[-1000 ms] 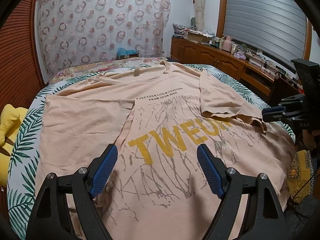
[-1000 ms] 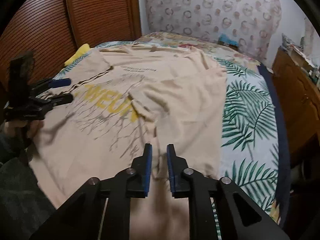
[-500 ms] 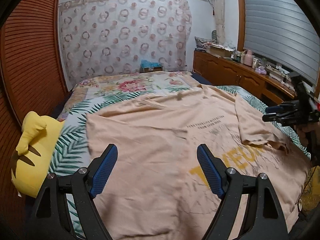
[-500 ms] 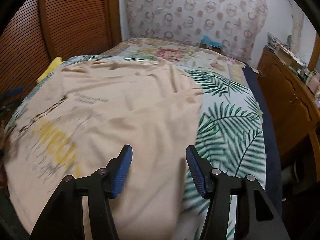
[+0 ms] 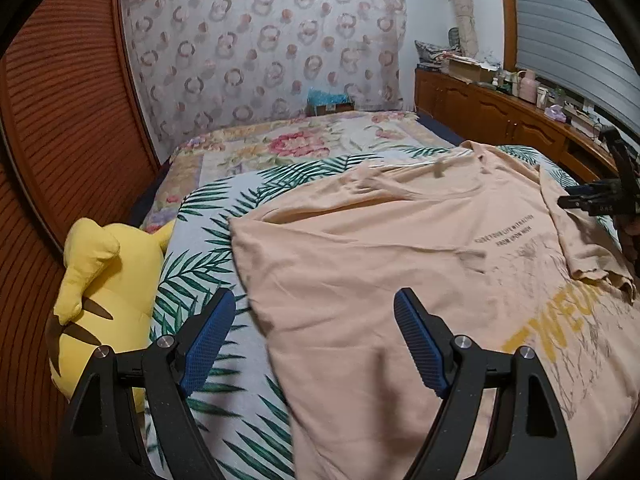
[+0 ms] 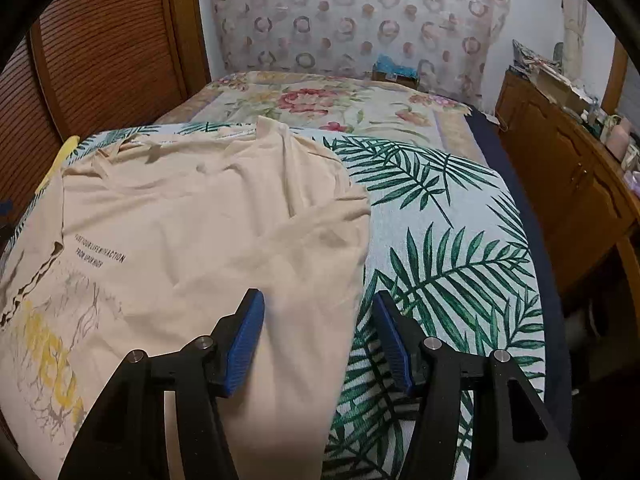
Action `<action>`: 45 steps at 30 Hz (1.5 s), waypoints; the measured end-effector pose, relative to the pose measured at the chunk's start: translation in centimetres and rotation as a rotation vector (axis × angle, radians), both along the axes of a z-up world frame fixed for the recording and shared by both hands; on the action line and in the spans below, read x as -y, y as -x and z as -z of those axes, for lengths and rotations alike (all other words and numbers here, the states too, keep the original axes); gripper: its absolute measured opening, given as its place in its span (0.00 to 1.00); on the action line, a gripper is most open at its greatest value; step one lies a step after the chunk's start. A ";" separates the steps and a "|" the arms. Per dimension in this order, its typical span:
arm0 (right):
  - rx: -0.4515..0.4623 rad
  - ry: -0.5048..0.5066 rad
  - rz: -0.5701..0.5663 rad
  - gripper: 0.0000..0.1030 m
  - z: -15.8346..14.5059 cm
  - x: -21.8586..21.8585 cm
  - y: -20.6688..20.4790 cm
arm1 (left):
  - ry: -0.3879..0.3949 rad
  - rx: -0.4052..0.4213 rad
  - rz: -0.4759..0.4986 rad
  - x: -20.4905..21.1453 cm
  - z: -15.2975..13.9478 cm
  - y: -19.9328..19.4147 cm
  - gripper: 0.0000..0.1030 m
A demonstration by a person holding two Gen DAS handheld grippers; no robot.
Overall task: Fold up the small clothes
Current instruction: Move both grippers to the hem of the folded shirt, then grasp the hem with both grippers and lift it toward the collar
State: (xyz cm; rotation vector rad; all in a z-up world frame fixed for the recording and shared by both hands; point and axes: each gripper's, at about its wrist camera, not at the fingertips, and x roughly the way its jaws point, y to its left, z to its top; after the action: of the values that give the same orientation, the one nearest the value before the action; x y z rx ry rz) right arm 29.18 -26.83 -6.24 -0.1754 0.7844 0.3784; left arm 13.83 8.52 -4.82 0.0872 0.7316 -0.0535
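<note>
A peach T-shirt [image 5: 380, 264] with yellow letters lies flat on the palm-leaf sheet [image 5: 208, 256] of a bed. Its right side with the sleeve [image 5: 580, 240] is folded in over the front. My left gripper [image 5: 314, 300] is open above the shirt's left edge, which runs between its blue pads [image 5: 208, 332]. In the right wrist view, my right gripper [image 6: 318, 300] is open over the T-shirt's [image 6: 208, 232] folded right edge, with nothing pinched. The right gripper [image 5: 592, 200] also shows at the far right of the left wrist view.
A yellow plush toy [image 5: 100, 288] lies at the bed's left side by slatted wooden doors [image 5: 60, 140]. A floral quilt [image 5: 304, 144] covers the head of the bed. A cluttered wooden sideboard [image 6: 568, 168] runs along the right, past the bed's navy edge [image 6: 532, 224].
The right gripper opened and let go of the cloth, then moved right to the shirt's folded edge. The left gripper, open throughout, moved left from the shirt's middle to its left edge.
</note>
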 end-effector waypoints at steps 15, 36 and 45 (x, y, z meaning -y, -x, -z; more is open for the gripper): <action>0.016 0.000 0.006 0.75 0.5 1.0 -0.2 | 0.101 -0.120 -0.043 -4.1 1.4 -6.4 0.50; -0.019 0.019 -0.106 0.49 -0.2 -0.5 -3.3 | 0.093 -0.159 -0.038 -4.7 2.3 -9.4 0.22; 0.121 -0.011 -0.158 0.07 -3.8 -1.7 0.3 | 0.096 -0.062 0.029 -2.5 -1.5 -5.5 0.05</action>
State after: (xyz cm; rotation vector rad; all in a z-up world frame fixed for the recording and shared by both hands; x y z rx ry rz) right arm 28.83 -25.17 -2.41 -0.2482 0.6504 0.5164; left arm 19.34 11.06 -3.35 0.0041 0.7882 -0.1198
